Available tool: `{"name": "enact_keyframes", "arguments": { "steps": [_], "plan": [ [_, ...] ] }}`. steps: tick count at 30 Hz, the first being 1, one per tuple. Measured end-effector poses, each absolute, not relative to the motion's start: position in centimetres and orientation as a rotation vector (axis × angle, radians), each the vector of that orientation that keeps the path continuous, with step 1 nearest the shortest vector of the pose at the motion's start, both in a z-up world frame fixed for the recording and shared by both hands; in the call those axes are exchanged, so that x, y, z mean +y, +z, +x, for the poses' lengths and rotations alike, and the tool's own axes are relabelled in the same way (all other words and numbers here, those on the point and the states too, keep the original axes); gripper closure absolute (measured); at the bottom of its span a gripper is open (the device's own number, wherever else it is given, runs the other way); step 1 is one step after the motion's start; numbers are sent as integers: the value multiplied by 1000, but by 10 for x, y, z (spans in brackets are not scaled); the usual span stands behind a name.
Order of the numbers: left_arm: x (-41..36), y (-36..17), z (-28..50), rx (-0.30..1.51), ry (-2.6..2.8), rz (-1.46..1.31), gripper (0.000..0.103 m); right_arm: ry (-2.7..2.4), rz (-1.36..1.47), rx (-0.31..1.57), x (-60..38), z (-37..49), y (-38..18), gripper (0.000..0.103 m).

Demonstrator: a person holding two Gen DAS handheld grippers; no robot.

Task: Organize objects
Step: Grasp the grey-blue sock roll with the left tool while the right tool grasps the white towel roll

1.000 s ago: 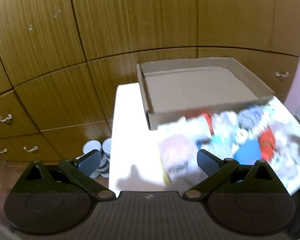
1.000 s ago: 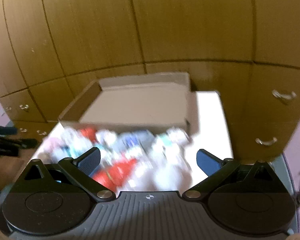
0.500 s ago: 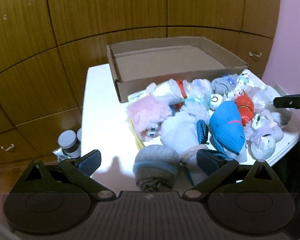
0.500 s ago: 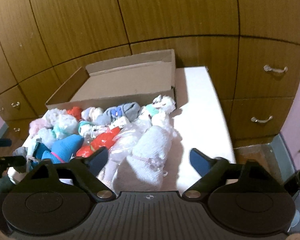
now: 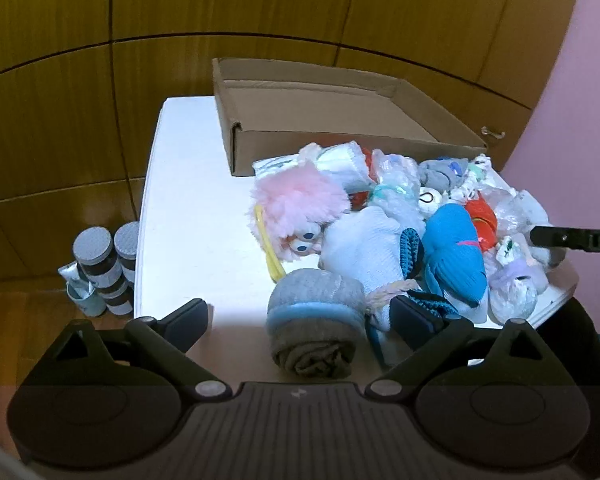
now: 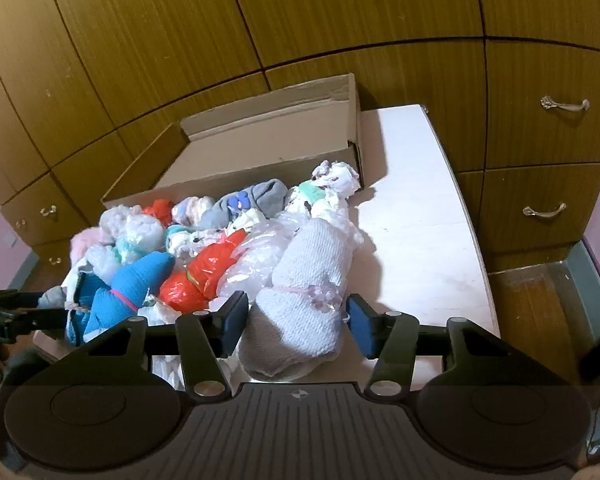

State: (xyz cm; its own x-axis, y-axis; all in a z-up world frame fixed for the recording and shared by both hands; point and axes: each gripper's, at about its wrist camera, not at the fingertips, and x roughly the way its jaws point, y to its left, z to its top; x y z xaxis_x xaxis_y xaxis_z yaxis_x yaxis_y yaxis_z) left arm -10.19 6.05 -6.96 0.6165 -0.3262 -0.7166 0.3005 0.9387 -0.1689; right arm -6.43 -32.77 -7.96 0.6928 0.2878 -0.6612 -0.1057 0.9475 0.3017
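A pile of rolled socks and soft toys lies on a white table (image 5: 188, 216) in front of an empty cardboard box (image 5: 324, 120). My left gripper (image 5: 300, 316) is open, its fingers either side of a grey rolled sock with a blue band (image 5: 316, 320). A pink fluffy toy (image 5: 296, 208) and a blue sock (image 5: 454, 256) lie beyond it. My right gripper (image 6: 296, 322) has its pads against both sides of a pale grey knitted roll (image 6: 304, 296). The box (image 6: 260, 140) stands behind the pile in the right wrist view.
Wooden cupboards with drawers (image 6: 540, 184) surround the table. Several grey-lidded jars (image 5: 100, 264) stand on the floor left of the table. Bare tabletop (image 6: 416, 216) lies right of the pile. The right gripper's tip (image 5: 572, 238) shows at the left wrist view's right edge.
Both grippers came down and closer to the pile. The right gripper's fingers narrowed around the pale grey knitted roll. The left gripper now straddles the grey rolled sock.
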Motion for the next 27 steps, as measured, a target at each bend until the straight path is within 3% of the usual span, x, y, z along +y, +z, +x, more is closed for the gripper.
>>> {"name": "enact_keyframes", "arguments": {
  "steps": [10,12,14,27],
  "plan": [
    [69,-73,-102,837,-442,-58,22,220,237,783,-331,-65,-81,44],
    [67,-72,-102,844,-453,-57,31,229,242,785,-331,-64,-83,47],
    [67,-71,-101,856,-467,-73,59,240,242,781,-330,-65,-84,48],
    [62,-55,-115,831,-443,-24,61,264,306,726,-351,-79,-77,53]
  ]
}}
